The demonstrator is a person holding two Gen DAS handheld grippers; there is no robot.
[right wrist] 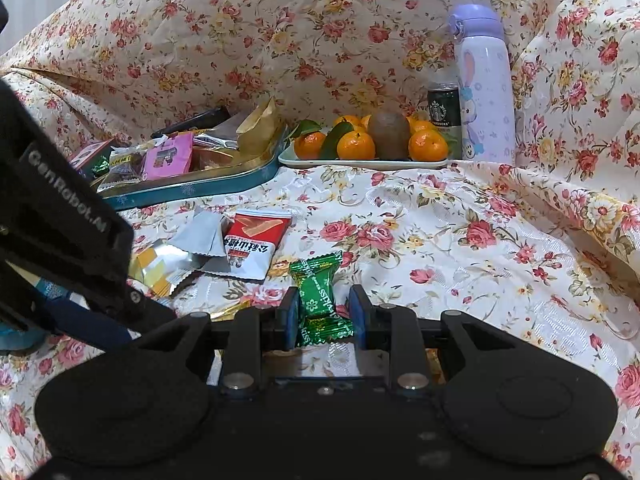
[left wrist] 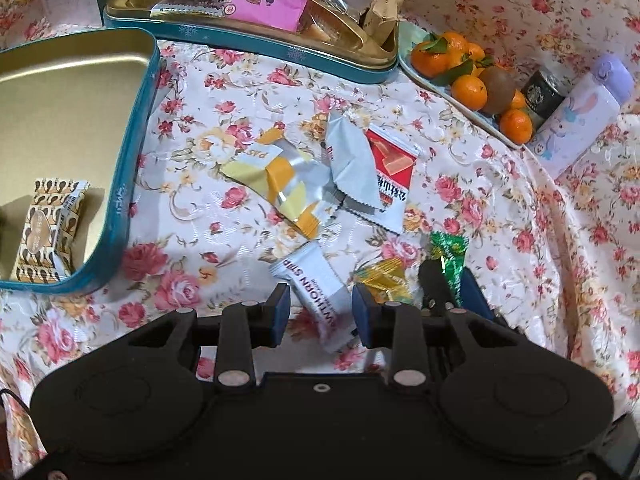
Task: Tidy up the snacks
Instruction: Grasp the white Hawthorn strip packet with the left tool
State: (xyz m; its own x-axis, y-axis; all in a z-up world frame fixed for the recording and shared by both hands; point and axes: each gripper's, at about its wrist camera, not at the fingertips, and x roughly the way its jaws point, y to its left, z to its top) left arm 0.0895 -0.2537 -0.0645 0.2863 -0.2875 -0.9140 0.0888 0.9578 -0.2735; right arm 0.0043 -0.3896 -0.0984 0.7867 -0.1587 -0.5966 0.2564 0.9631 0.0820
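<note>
- The left gripper (left wrist: 320, 312) hovered low over the floral tablecloth (left wrist: 224, 256) with its jaws parted, straddling a white rectangular snack packet with dark lettering (left wrist: 316, 294); neither blue pad (left wrist: 280, 312) pressed on the wrapper.
- The right gripper (right wrist: 325, 312) stood with jaws parted to either side of a green foil-wrapped candy (right wrist: 320, 300). The left pad sat close against the wrapper, while a gap showed on the right, so no firm grip was evident.
- From the left wrist view that green candy (left wrist: 450, 256) lay beside a yellow-gold foil candy (left wrist: 384, 280), just right of the white packet.
- Farther out on the cloth lay a yellow-and-silver wrapper (left wrist: 280, 184), a plain silver sachet (left wrist: 352, 164) and a red-and-white packet with Chinese print (left wrist: 394, 176), overlapping one another.
- An open teal tin with a gold interior (left wrist: 132, 168) sat to the left, holding one brown-patterned cream packet (left wrist: 44, 232).
- A second teal tin (left wrist: 256, 40) behind was heaped with assorted snacks.
- A pale tray of mandarins and a kiwi (right wrist: 360, 160) stood near a dark coffee can (right wrist: 442, 108) and a lilac rabbit-print flask (right wrist: 484, 88).
</note>
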